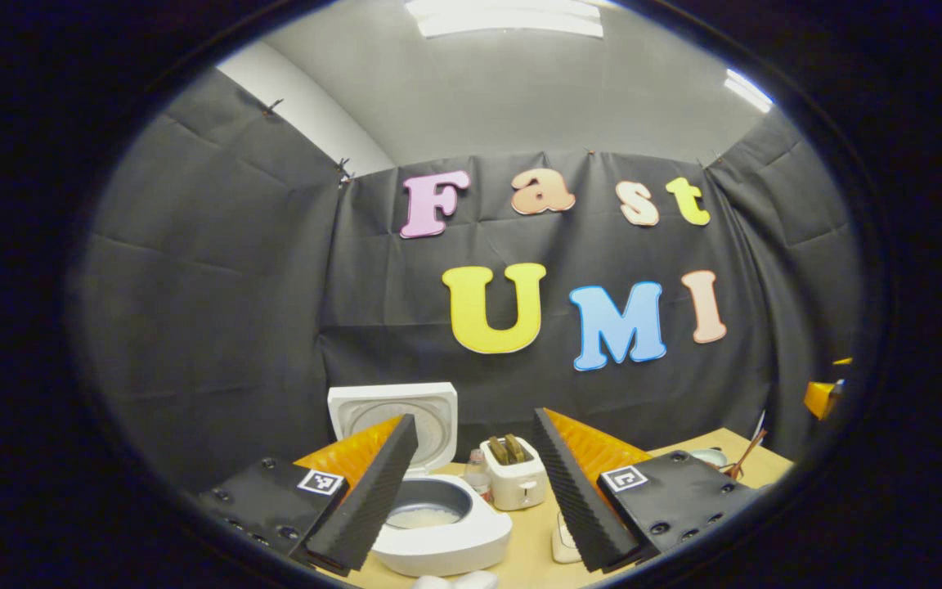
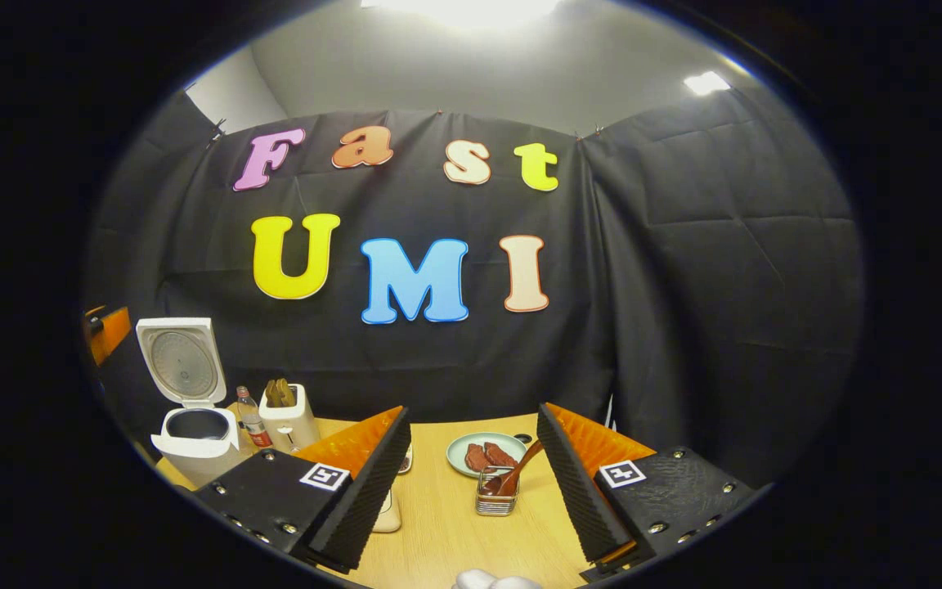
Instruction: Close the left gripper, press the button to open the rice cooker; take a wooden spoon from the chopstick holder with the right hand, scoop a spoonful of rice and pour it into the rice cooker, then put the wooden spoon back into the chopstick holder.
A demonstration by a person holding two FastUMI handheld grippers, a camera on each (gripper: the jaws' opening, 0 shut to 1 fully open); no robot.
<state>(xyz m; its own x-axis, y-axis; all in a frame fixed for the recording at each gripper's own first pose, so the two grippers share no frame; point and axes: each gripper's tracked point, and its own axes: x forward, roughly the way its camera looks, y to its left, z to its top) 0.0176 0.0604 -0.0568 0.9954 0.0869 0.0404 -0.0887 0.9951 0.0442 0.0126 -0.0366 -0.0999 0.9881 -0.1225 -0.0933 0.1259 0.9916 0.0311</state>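
Right gripper view: toaster (image 2: 289, 417) beside rice cooker (image 2: 193, 438)

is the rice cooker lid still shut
No, the rice cooker stands with its lid raised upright, and its inner pot shows open on the table.

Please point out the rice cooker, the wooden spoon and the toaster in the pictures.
rice cooker (image 1: 471, 536), left gripper view, on its white front rim.
wooden spoon (image 2: 522, 465), right gripper view, on its handle above the holder.
toaster (image 1: 520, 483), left gripper view, on its white front.
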